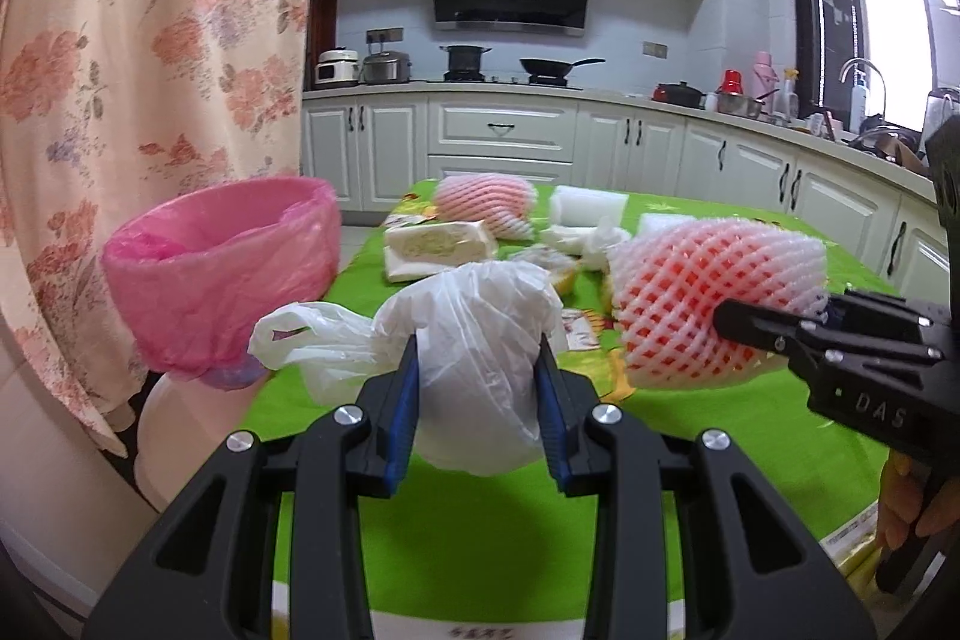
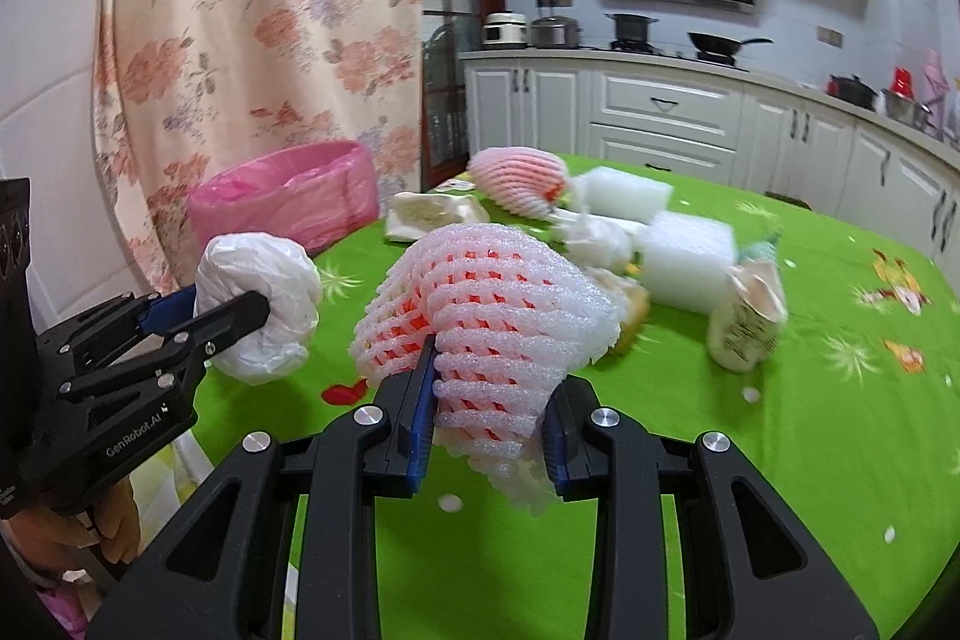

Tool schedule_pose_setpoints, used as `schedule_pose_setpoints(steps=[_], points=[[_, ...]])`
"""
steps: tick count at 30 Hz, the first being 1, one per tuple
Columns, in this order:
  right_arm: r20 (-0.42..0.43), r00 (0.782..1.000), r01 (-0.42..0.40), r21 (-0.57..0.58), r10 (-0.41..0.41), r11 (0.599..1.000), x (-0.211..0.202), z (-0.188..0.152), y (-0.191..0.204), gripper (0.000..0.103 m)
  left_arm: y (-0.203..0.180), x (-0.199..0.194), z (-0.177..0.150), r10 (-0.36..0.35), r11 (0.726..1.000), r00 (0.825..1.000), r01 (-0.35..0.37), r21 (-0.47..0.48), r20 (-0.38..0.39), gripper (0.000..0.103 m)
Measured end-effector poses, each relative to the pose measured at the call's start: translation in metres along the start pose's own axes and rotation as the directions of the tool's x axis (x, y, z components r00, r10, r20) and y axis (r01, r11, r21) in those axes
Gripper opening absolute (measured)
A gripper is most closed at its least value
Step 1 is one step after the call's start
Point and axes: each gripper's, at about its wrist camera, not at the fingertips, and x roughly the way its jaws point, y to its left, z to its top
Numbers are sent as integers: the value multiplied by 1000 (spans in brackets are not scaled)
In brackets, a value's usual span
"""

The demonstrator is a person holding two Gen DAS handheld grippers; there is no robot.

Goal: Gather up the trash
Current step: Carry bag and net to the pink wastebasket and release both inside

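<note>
My left gripper (image 1: 477, 352) is shut on a crumpled white plastic bag (image 1: 468, 340), held above the green tablecloth (image 1: 492, 532). In the right wrist view that bag (image 2: 258, 304) hangs at the left in the left gripper (image 2: 231, 307). My right gripper (image 2: 489, 388) is shut on a white and red foam fruit net (image 2: 486, 316); the same net (image 1: 714, 304) shows at the right of the left wrist view. A bin lined with a pink bag (image 1: 222, 268) stands beyond the table's left edge, ahead and left of both grippers.
Further back on the table lie a second foam net (image 1: 486, 208), a white food tray (image 1: 438, 250), foam blocks (image 2: 690, 256), crumpled paper (image 2: 747, 319) and wrappers. A flowered curtain (image 1: 150, 70) hangs behind the bin. Kitchen cabinets (image 1: 498, 136) line the far wall.
</note>
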Motion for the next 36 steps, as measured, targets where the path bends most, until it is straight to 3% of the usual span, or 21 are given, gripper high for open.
schedule_pose_setpoints(steps=[9,19,22,30,36], points=[[-11,997,-79,-61,79,995,24,27,31,31,39,-7,6,75,997,997,-75,-21,11,34],[-35,987,-155,-45,154,987,61,71,61,31,100,-13,57,139,990,987,-139,-6,77,34],[-49,986,-164,-40,162,986,75,83,70,31,121,-4,77,158,987,983,-158,-5,92,34],[-63,985,-160,-20,159,987,112,124,94,31,181,45,123,188,981,981,-186,-54,39,34],[-66,989,-134,-5,134,991,136,153,105,31,216,85,131,145,980,989,-146,-133,-19,36]])
